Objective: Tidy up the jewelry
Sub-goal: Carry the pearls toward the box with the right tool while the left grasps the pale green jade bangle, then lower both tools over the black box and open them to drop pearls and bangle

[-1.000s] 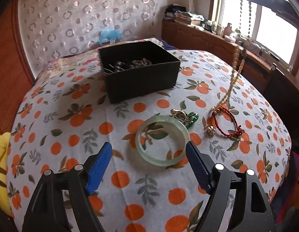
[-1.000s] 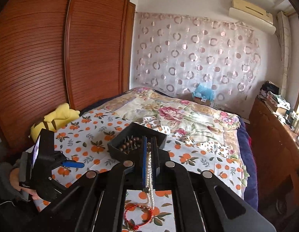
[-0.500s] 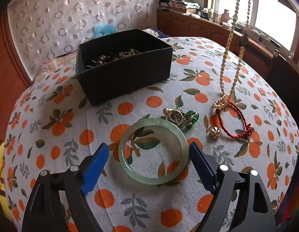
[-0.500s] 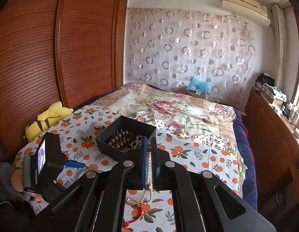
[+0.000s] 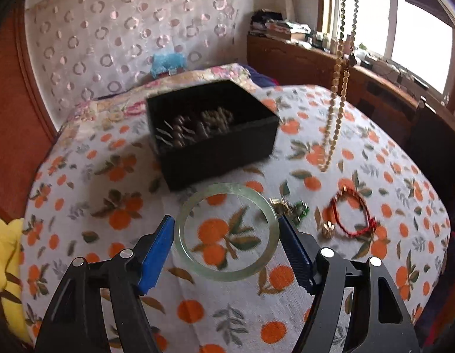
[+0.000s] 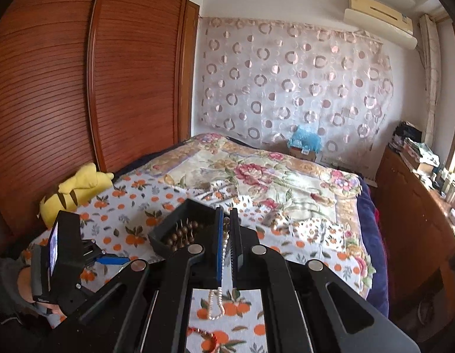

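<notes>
My left gripper is open, its blue fingers on either side of a pale green jade bangle that lies flat on the orange-print cloth. My right gripper is shut on a pearl necklace, which hangs free in the air; in the left wrist view the pearl necklace dangles to the right of the black box. The box holds dark and pale beads. A red cord bracelet, a gold and green trinket and a small gold charm lie right of the bangle.
A yellow plush toy lies at the bed's left edge by the wooden wardrobe. A wooden sideboard with clutter runs under the window on the right. A floral quilt covers the far half of the bed.
My left gripper has moved forward so its fingers now flank the jade bangle. My right gripper has lifted the pearl necklace clear of the cloth and carried it toward the box.
</notes>
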Motion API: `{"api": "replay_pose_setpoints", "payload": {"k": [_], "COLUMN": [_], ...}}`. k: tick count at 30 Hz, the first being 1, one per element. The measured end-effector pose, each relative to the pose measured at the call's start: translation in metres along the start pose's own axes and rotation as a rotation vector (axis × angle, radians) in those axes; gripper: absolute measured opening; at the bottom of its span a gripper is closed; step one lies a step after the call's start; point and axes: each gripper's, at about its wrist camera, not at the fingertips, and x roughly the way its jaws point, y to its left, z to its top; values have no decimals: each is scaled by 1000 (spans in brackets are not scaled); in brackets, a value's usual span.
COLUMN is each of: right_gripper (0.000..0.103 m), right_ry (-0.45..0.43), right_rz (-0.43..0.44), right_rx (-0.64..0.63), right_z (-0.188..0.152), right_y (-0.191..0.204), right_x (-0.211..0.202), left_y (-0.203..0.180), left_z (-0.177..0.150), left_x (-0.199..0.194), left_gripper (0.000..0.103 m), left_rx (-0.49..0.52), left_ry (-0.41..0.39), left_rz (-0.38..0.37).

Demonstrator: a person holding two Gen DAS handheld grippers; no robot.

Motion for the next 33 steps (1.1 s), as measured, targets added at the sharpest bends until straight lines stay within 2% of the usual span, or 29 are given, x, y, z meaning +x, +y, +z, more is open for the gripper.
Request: {"api": "replay_pose_setpoints", "payload": {"k": [9, 13, 18, 25, 33], "right_gripper": [5, 5, 5, 6, 10], "right_ry": [-75, -63, 13, 130, 170], "right_rz": [-10, -19, -12, 46, 49], "right_rx": [-7, -13, 1, 60, 59], "right_z": [58, 72, 58, 19, -9], "right_y": [6, 10, 11, 6, -1], "right_x": [5, 23, 61, 106, 105], "left_y": [22, 28, 35, 42, 37], "left_z": [40, 53, 65, 79, 97], "left_x": [-12, -12, -2, 21, 45], "left_gripper": [69, 69, 69, 69, 69], "left_rx": [-20, -26, -28, -44, -36], "left_ry": [-67, -84, -84, -68, -53], "left_rz": [34, 48, 67, 84, 94]}}
